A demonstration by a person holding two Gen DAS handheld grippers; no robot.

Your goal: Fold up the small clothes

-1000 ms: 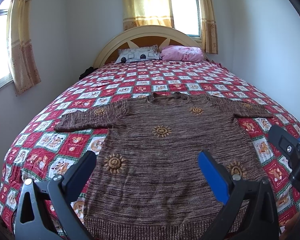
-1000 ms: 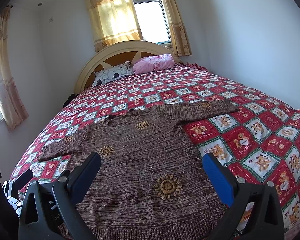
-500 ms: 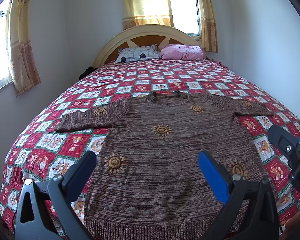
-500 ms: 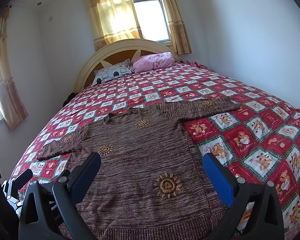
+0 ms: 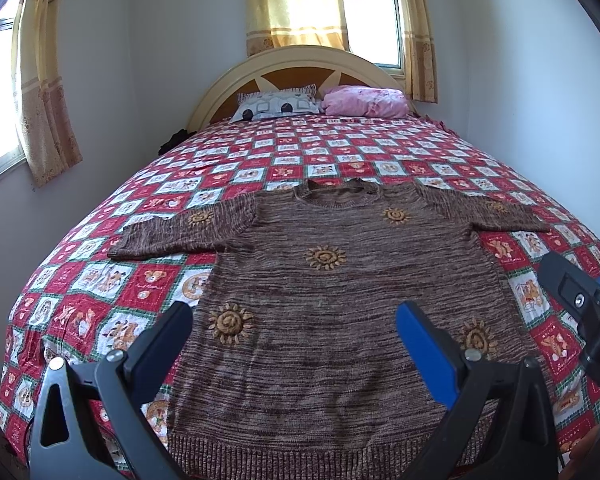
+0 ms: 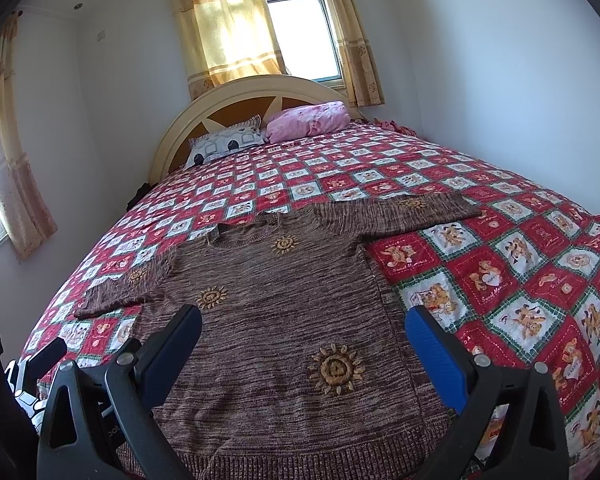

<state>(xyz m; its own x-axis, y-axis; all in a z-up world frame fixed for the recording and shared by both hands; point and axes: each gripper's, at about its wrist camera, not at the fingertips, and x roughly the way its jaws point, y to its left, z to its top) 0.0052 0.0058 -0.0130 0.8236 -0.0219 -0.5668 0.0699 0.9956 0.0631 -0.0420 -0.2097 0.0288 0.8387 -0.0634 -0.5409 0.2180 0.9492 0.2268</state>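
A red patchwork quilt (image 5: 340, 152) covers the bed, and the brown knit sweater (image 5: 332, 300) lies flat on it (sleeves spread). The left gripper (image 5: 294, 344) and right gripper (image 6: 304, 340) hover level above its hem, jaws wide, holding nothing.

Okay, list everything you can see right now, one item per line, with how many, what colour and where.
sweater: one, brown with orange sun motifs, spread flat on the bed's near half, sleeves out
bedspread: one, red and white checks, covering the bed
patterned pillow: one, grey-white, at the headboard
pink pillow: one, beside it
headboard: one, cream and orange, arched
curtains: yellow, at both windows
left claw: open, blue pads, above the hem
right claw: open, blue pads, above the hem
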